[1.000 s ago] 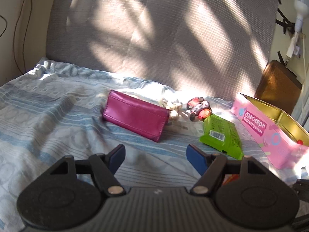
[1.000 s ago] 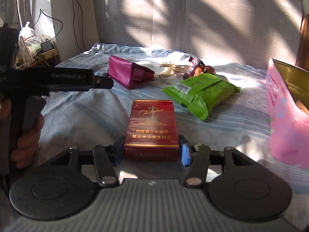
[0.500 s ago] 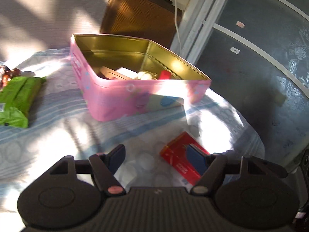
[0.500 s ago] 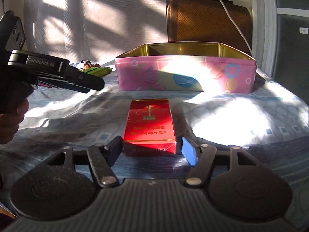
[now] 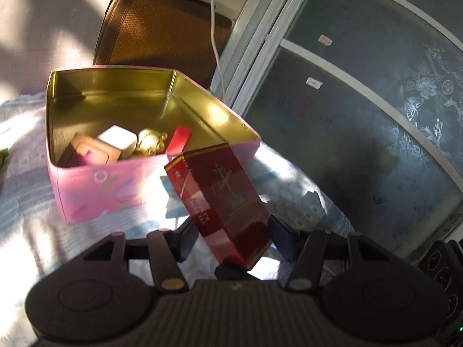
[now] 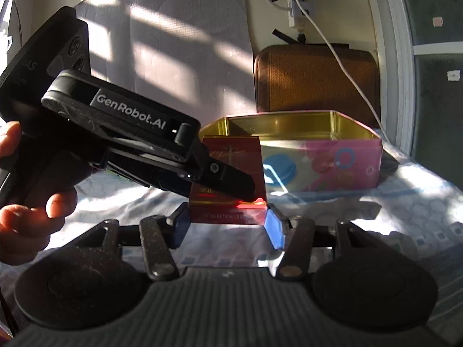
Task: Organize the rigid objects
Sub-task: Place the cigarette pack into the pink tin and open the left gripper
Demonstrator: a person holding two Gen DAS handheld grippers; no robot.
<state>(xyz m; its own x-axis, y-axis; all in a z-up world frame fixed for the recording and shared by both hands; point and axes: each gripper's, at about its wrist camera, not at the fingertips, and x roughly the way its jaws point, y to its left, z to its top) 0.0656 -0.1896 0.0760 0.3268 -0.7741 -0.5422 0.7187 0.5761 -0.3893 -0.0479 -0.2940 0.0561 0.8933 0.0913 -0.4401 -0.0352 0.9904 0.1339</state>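
Red box point(image 6: 231, 170) (tin point(image 5: 86, 196) contents visible only from left wrist) between both hand-held grippers.

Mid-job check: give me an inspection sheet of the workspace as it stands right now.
Surface: blue-patterned bedsheet, patchy sun and shadow.
Job's things: red box lifted and tilted just in front of the open pink tin; the tin holds a white box, a gold trinket and other small items.
Clutter: nothing seen.
Grippers: right gripper jaws closing, blue pads against the red box's sides; left gripper jaws closing with the same box between them, contact unclear; a hand holds the left gripper.
Cables: white cable hangs down the wall behind the tin.
Surroundings: brown case behind the tin, patterned glass door beside it.
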